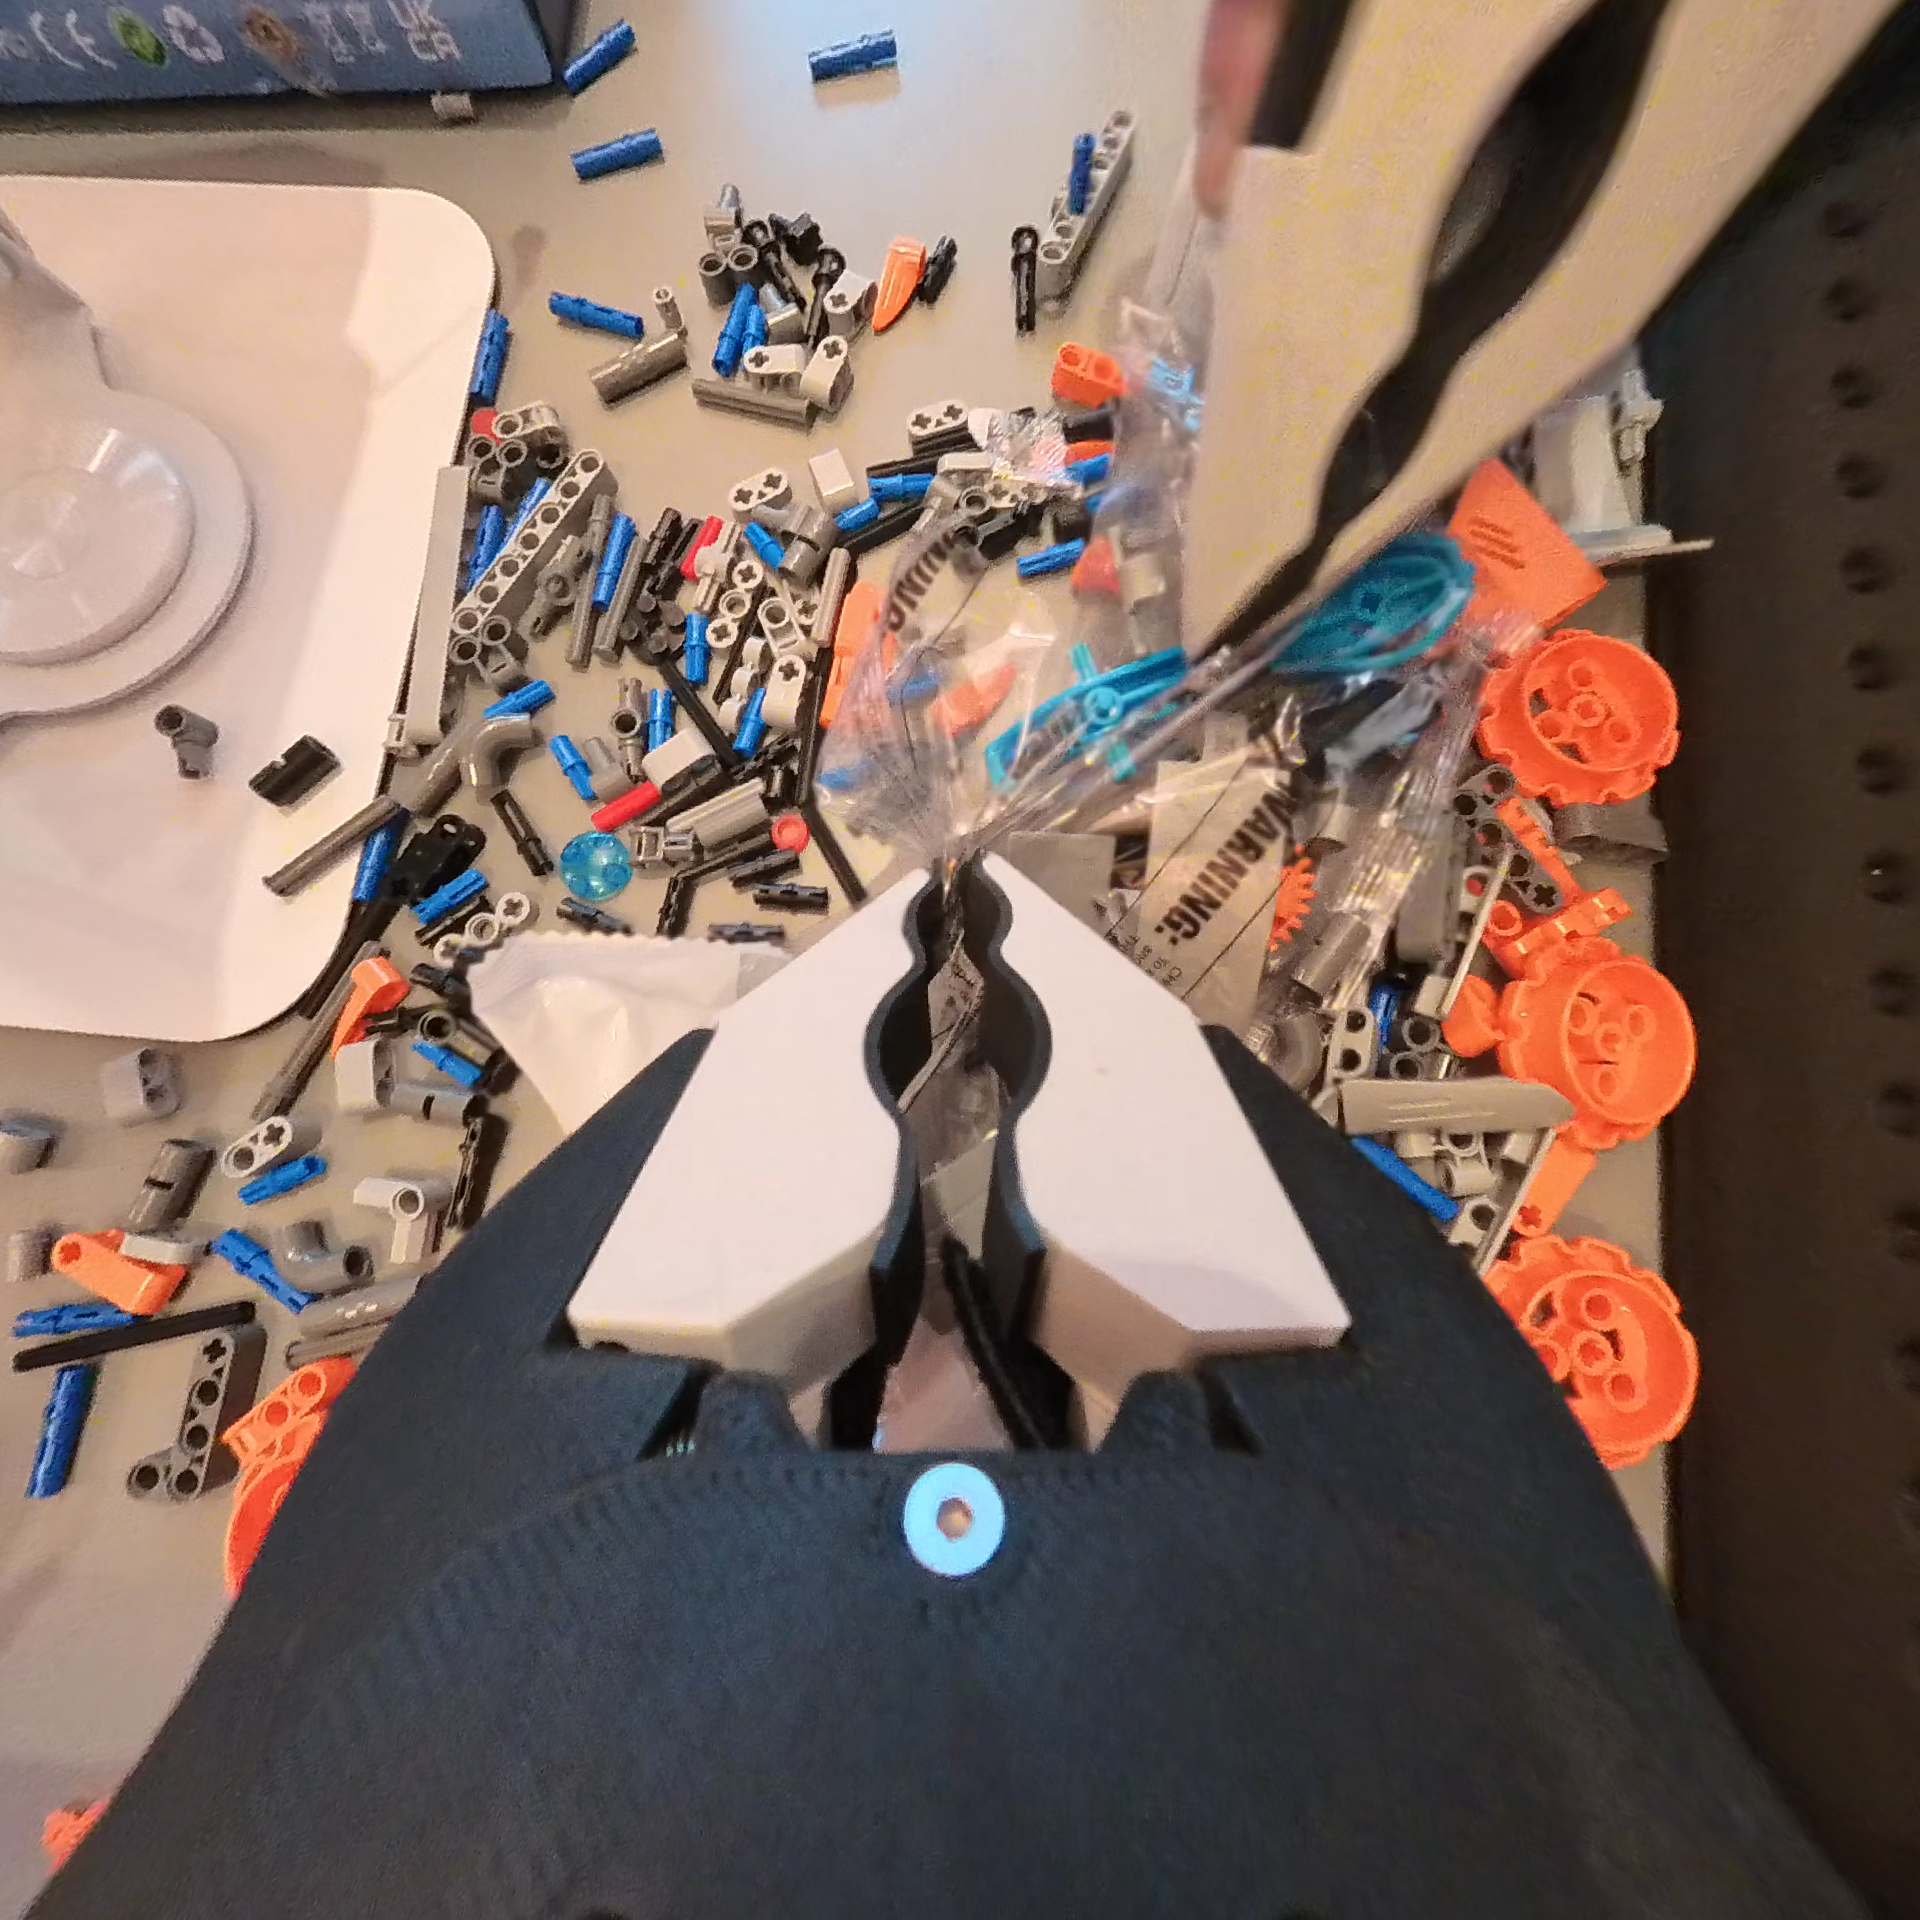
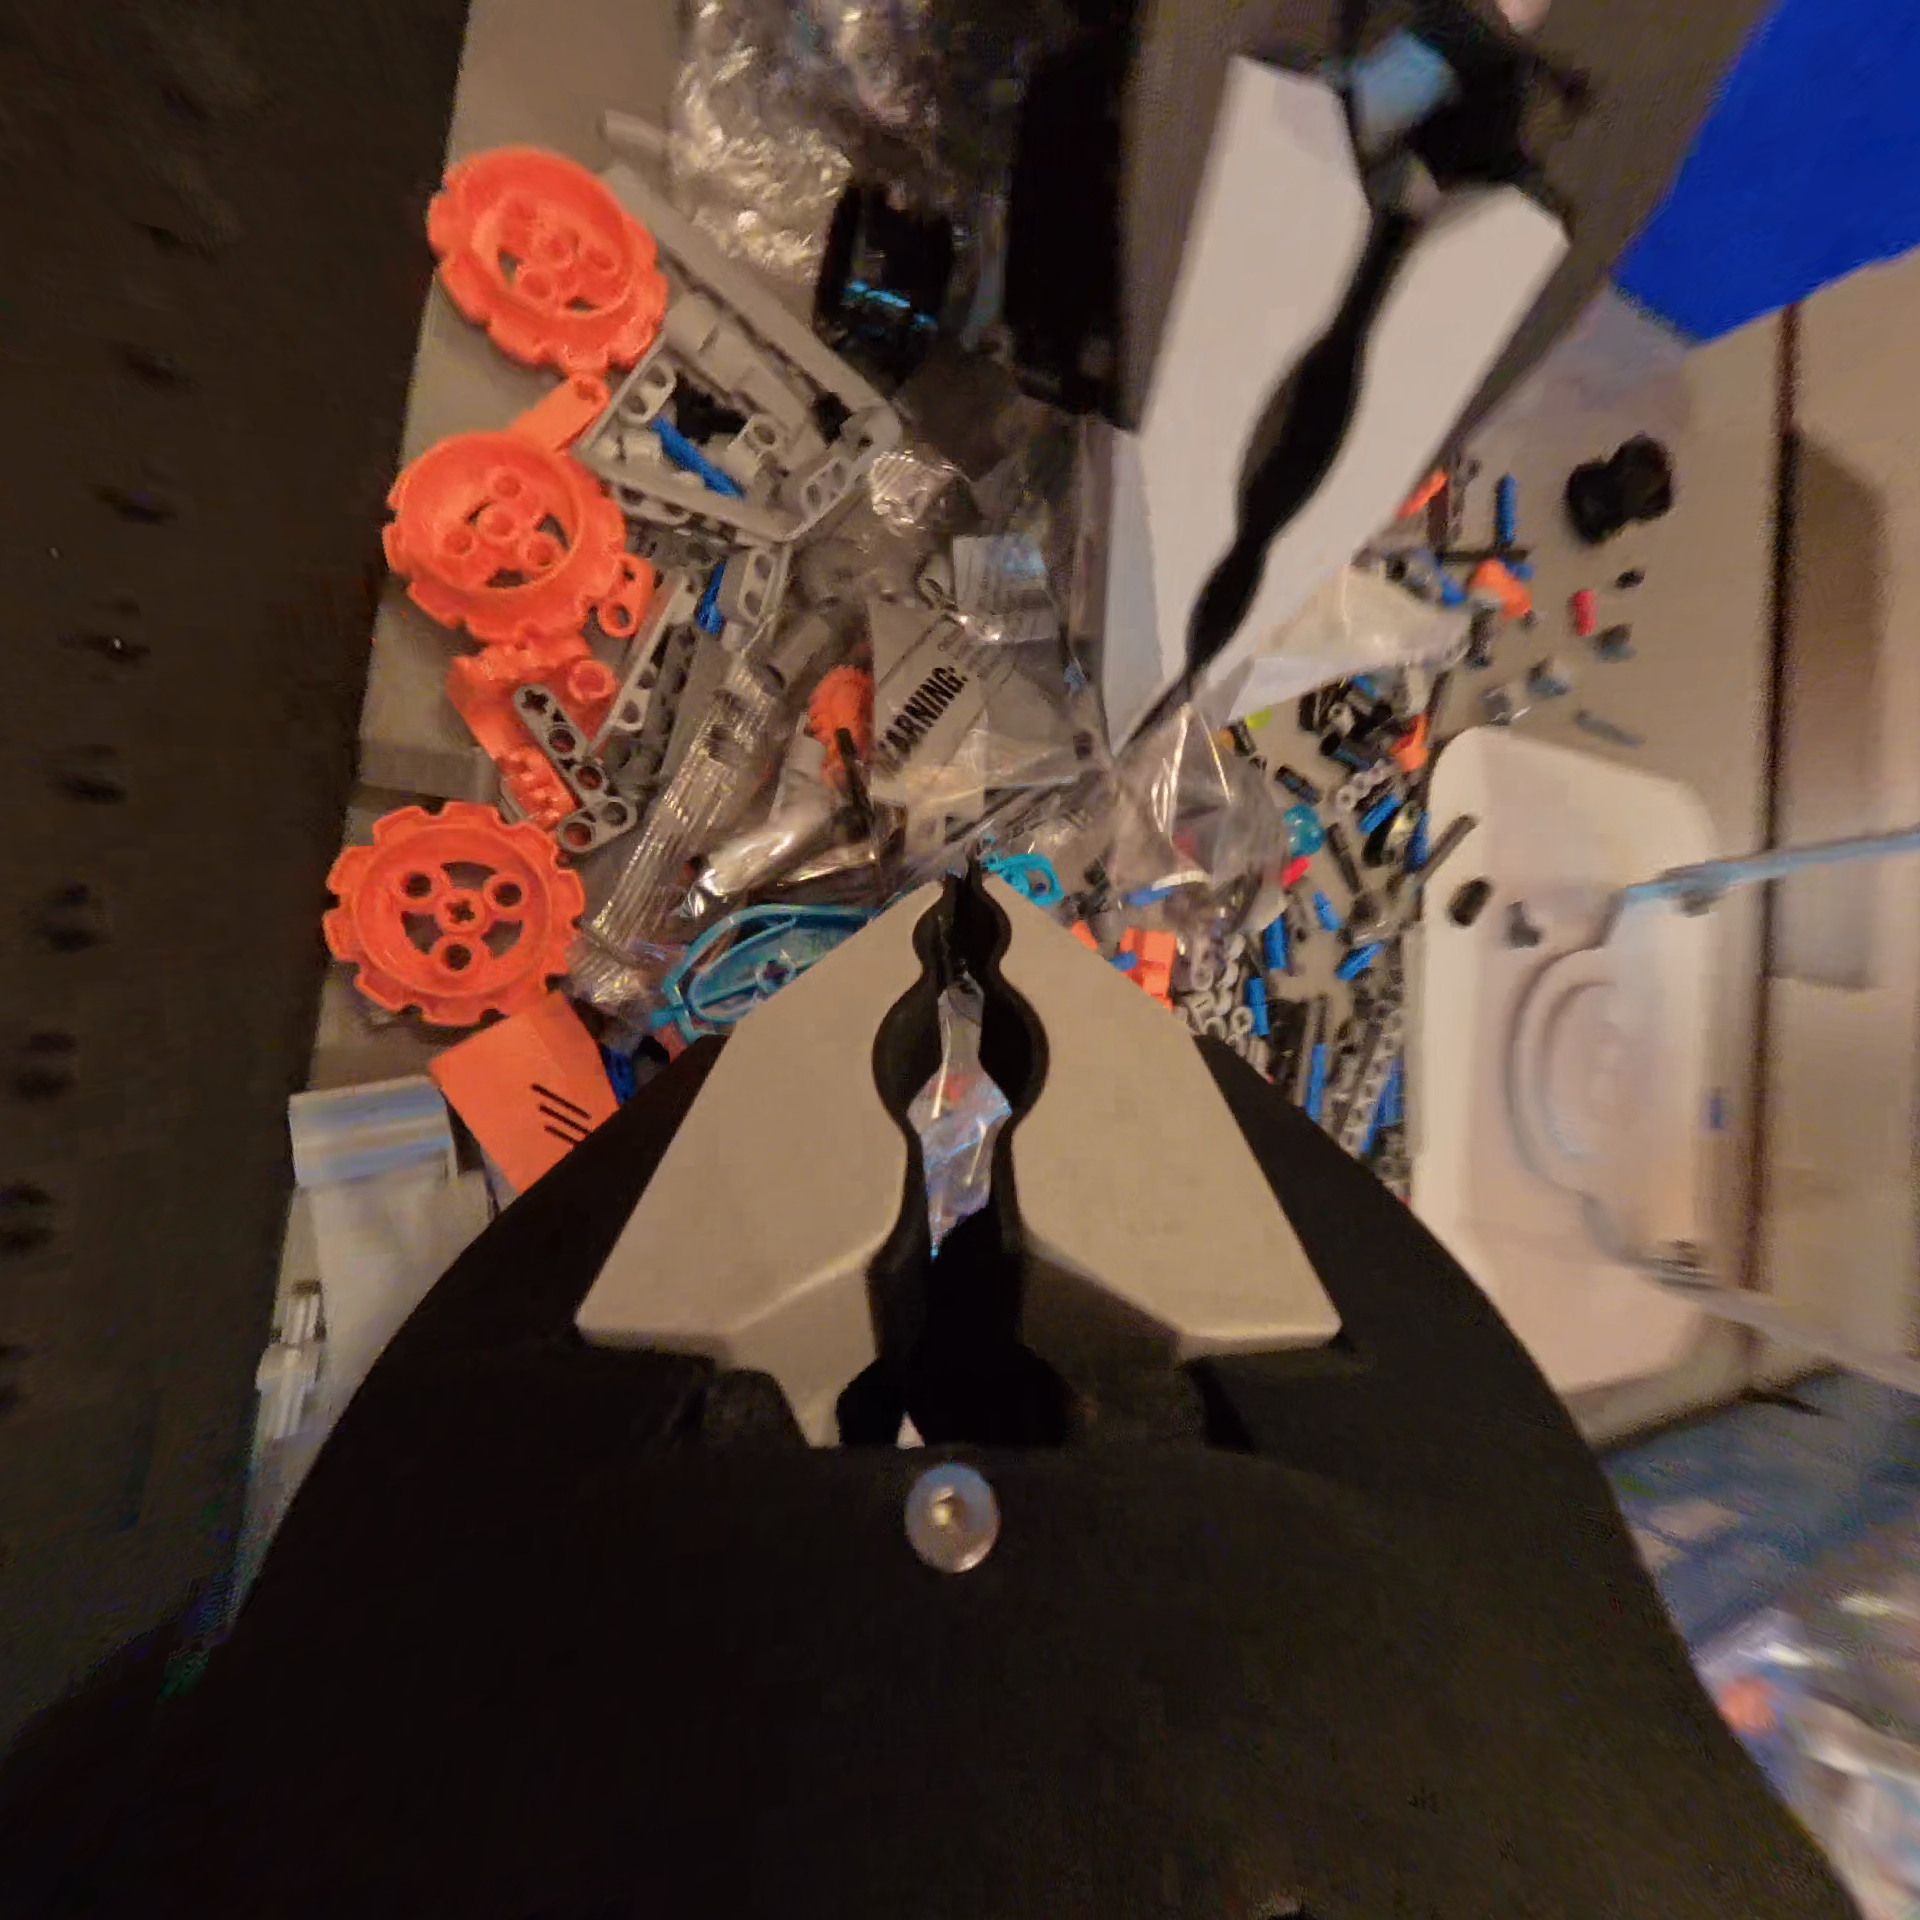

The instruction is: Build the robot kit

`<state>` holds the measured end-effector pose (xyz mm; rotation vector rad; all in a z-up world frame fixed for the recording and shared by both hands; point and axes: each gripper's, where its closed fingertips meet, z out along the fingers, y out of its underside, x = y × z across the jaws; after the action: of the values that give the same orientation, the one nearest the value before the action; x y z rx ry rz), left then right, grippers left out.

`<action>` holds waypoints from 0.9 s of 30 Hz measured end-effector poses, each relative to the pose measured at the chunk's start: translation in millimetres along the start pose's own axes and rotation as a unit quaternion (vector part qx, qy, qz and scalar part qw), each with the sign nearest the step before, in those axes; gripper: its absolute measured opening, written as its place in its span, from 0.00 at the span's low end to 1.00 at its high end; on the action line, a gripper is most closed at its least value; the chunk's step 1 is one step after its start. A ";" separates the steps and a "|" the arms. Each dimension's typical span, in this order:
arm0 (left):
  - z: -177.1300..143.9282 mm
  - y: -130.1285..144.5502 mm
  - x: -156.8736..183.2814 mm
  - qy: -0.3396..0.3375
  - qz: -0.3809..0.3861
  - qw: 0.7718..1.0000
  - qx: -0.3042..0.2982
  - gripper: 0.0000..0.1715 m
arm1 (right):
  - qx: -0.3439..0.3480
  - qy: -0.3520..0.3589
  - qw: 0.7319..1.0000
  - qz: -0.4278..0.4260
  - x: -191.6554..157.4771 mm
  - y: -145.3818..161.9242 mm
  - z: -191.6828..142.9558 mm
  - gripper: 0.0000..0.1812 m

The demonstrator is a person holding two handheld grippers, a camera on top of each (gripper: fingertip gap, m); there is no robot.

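Note:
A clear plastic bag (image 1: 1039, 717) with teal parts inside it is stretched between my two grippers above a pile of small building pieces. My left gripper (image 1: 961, 875) is shut on one edge of the bag, and the film is bunched between its pads. My right gripper (image 2: 961, 883) is shut on the other side of the bag (image 2: 1174, 810), and film shows between its fingers. The right gripper also shows in the left wrist view (image 1: 1247, 613), pinching the bag at the upper right. The left gripper shows in the right wrist view (image 2: 1179, 696), at the top.
Loose blue, grey and black pieces (image 1: 665, 582) cover the table. Several orange gear wheels (image 1: 1579, 717) lie at the right, by a dark perforated surface (image 1: 1818, 831). A white tray (image 1: 260, 520) stands at the left. A white packet (image 1: 582, 997) lies near the left gripper. My hands' fingertips stand some 6 centimeters from each other.

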<state>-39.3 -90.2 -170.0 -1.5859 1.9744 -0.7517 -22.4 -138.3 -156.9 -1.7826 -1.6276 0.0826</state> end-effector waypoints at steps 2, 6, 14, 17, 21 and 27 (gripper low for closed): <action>2.0 0.8 1.5 0.002 0.008 1.000 -0.005 0.00 | -0.019 0.031 0.999 -0.038 -5.7 -3.5 4.5 0.00; 1.6 -0.1 2.1 -0.010 0.028 1.000 -0.005 0.00 | 0.026 -0.018 0.998 0.060 -6.9 -2.5 4.7 0.01; -0.5 -9.0 4.1 -0.025 0.063 0.998 0.012 0.00 | 0.103 -0.142 0.958 0.226 19.9 1.7 -10.9 0.03; -0.5 -10.0 4.4 -0.026 0.067 0.997 0.016 0.00 | 0.089 -0.178 0.948 0.248 22.1 11.2 -6.1 0.01; -0.1 -10.3 4.0 -0.030 0.074 0.997 0.017 0.00 | 0.096 -0.195 0.938 0.270 30.0 17.2 -4.2 0.00; -1.5 -12.5 2.7 -0.030 0.068 0.997 0.024 0.00 | 0.064 -0.161 0.958 0.227 35.0 23.0 2.8 0.00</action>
<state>-32.0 -94.8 -160.4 -1.4150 1.9835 -0.6848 2.8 -104.7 -157.1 -2.0856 -1.3479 0.7060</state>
